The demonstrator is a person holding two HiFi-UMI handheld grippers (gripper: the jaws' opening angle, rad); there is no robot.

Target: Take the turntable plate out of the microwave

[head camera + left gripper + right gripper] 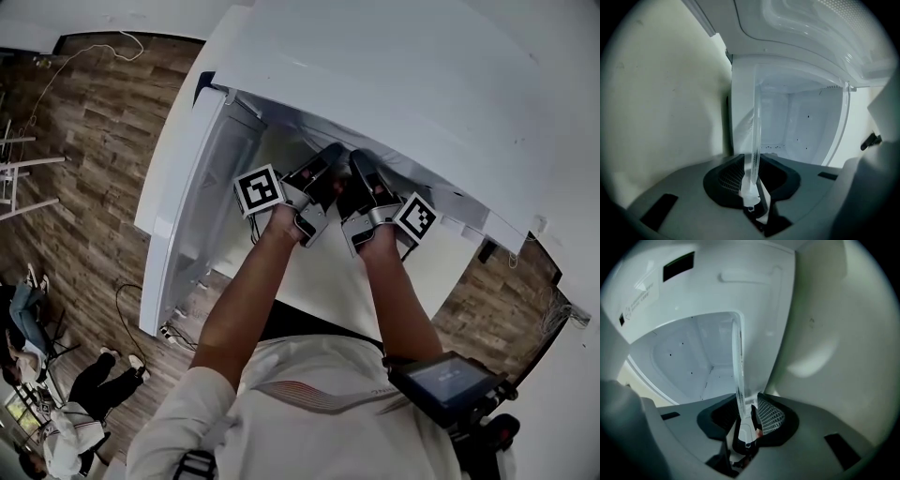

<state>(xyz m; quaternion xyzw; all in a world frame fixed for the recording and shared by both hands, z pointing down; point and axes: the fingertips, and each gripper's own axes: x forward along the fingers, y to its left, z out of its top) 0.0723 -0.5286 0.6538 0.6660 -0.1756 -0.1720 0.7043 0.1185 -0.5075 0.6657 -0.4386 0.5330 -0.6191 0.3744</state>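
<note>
Both grippers reach into the open front of the white microwave (394, 84). The left gripper (326, 161) is clamped narrowly on the rim of the glass turntable plate (756, 131). The right gripper (362, 167) stands wider, its jaws around the plate's rim without quite pressing on it. The plate is still in the cavity's mouth.

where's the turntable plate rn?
The turntable plate sits edge-on in both gripper views, in front of the microwave cavity. Its rim is between the fingers of the left gripper and right gripper.
</note>
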